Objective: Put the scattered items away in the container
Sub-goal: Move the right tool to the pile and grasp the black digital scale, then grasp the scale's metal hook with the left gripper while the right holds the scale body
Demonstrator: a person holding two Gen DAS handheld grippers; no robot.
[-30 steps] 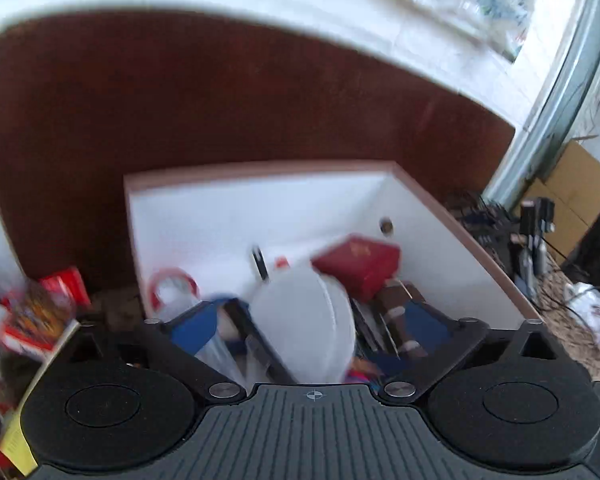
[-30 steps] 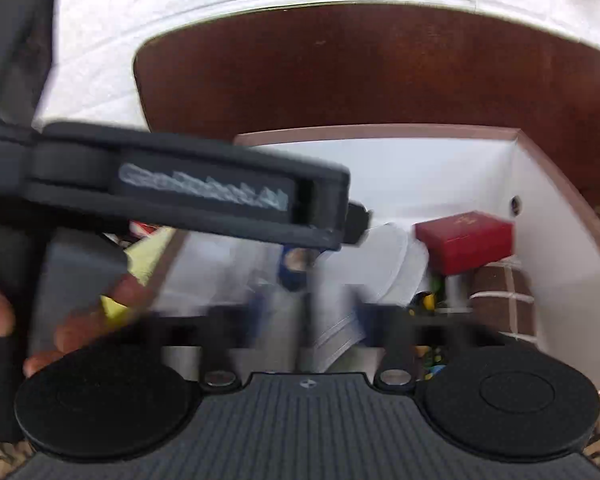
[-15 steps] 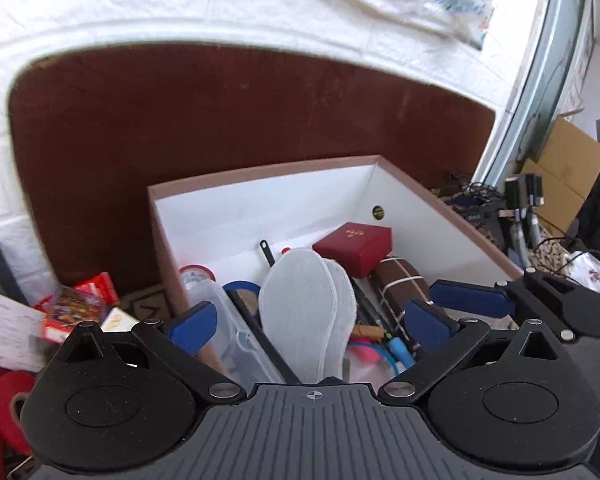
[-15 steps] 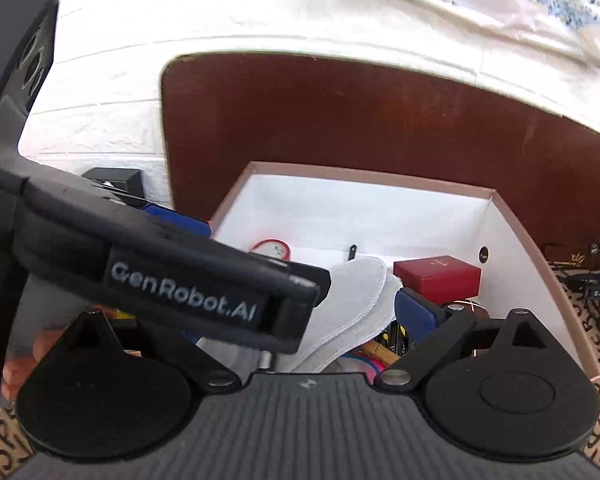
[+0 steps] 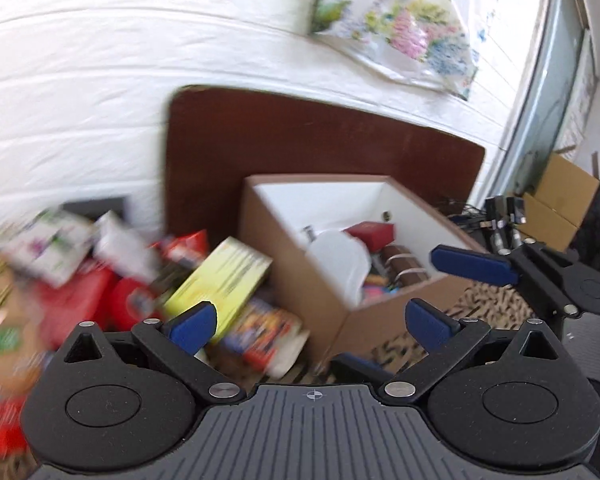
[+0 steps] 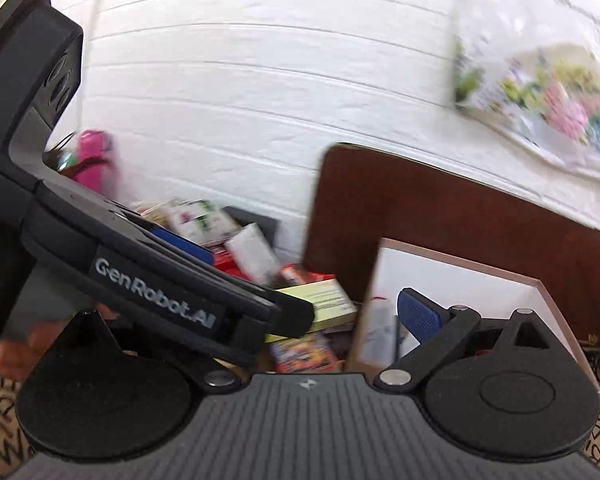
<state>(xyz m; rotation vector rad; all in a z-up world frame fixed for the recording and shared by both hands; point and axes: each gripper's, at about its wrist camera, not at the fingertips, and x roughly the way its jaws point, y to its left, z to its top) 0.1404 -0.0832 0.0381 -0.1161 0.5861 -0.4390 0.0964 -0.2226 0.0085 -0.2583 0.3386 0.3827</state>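
Note:
The container is a brown box with white inside walls (image 5: 300, 264), also in the right wrist view (image 6: 460, 276). It holds white insoles (image 5: 340, 256), a red box (image 5: 374, 232) and other small items. My left gripper (image 5: 308, 320) is open and empty, pulled back to the left of the box, over a yellow-green box (image 5: 220, 284) and a colourful packet (image 5: 268, 336). My right gripper (image 6: 324, 316) is open and empty by the box's left wall; its left finger is hidden behind the left tool (image 6: 156, 288). Its blue fingertips (image 5: 472, 264) show in the left wrist view.
Scattered packets and red items (image 5: 80, 280) lie blurred left of the box against a white wall. A dark brown board (image 5: 300, 148) stands behind the box. A pink object (image 6: 92, 160) sits far left. Cardboard boxes (image 5: 560, 200) and cables are at the right.
Both grippers have drawn back and swung left away from the box's inside. The scattered pile left of the box has come into view. Both stay open and empty.

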